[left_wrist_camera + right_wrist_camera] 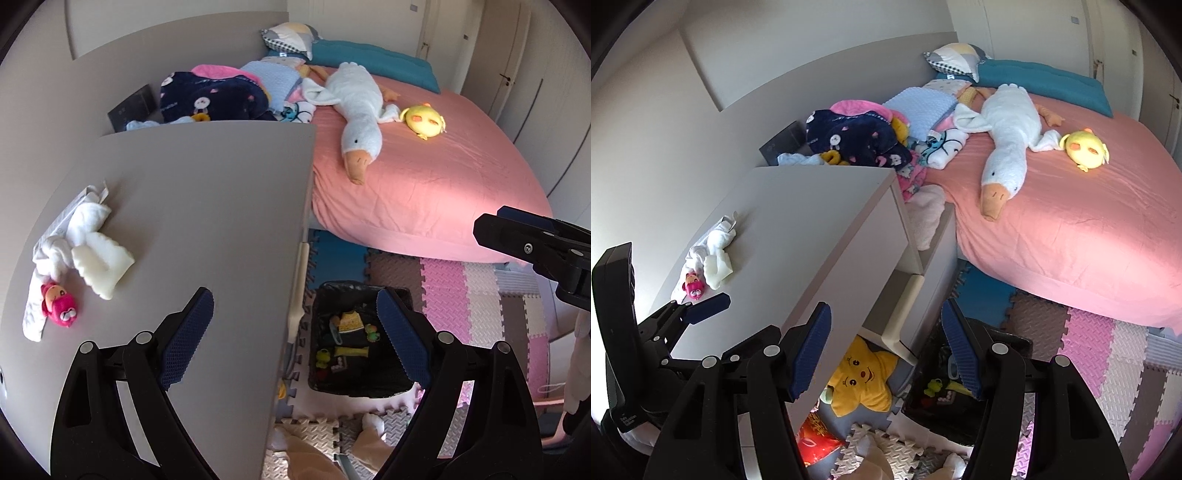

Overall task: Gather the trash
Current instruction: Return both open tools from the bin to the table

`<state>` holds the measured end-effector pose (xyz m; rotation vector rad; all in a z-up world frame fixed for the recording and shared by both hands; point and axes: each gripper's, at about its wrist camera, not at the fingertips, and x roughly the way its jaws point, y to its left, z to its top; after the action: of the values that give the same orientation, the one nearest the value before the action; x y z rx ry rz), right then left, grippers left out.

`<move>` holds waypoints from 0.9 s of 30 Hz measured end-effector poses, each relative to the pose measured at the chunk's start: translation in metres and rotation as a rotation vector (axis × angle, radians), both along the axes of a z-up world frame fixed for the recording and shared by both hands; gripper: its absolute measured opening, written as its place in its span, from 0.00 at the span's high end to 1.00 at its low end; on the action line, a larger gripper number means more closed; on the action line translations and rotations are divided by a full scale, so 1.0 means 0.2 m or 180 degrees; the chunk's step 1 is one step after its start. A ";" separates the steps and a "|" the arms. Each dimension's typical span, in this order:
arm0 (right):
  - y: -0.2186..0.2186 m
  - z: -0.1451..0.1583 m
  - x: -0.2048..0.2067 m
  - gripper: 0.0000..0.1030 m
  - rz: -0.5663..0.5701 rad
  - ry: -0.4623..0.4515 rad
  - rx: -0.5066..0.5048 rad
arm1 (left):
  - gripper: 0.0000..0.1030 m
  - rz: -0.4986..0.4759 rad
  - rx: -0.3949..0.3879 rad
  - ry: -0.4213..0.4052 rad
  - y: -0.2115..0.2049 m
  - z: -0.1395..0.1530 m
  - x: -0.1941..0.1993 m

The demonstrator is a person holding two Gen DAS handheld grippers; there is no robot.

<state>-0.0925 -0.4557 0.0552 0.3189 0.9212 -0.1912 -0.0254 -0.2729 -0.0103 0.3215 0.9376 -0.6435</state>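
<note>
A black trash bin (360,339) lined with a dark bag stands on the floor beside the grey dresser (192,229); it holds several small colourful items. It also shows in the right wrist view (942,406), partly behind my fingers. My left gripper (295,332) is open and empty, over the dresser's right edge and the bin. My right gripper (884,350) is open and empty, above the dresser's front and the bin. On the dresser top lie crumpled white cloths (85,243) and a small pink toy (59,306); they also show in the right wrist view (713,254).
A bed with a pink sheet (424,177) holds a white goose plush (358,110), a yellow chick plush (423,120) and piled clothes (210,96). Foam puzzle mats (480,295) cover the floor. A yellow star plush (860,380) and a red packet (816,439) lie under the dresser.
</note>
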 end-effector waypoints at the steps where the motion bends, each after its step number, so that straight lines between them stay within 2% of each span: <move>1: 0.02 0.00 0.02 0.38 0.0033 0.0005 -0.0001 | 0.15 0.0053 -0.0003 0.0000 0.03 0.00 0.01; 12: 0.34 -0.06 0.24 0.38 0.0495 0.0081 0.0007 | 0.15 0.0581 -0.0001 -0.0007 0.41 -0.01 0.12; 22: 0.54 -0.09 0.40 0.38 0.0748 0.0101 0.0059 | 0.15 0.0890 0.0024 -0.0008 0.66 -0.03 0.20; 27: 0.62 -0.11 0.47 0.38 0.0827 0.0101 0.0068 | 0.15 0.1145 -0.0095 -0.0016 0.78 -0.04 0.28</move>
<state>0.0022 -0.3321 0.0337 0.2136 0.9872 0.0528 0.0303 -0.1178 -0.0176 0.1220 0.9506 -0.3258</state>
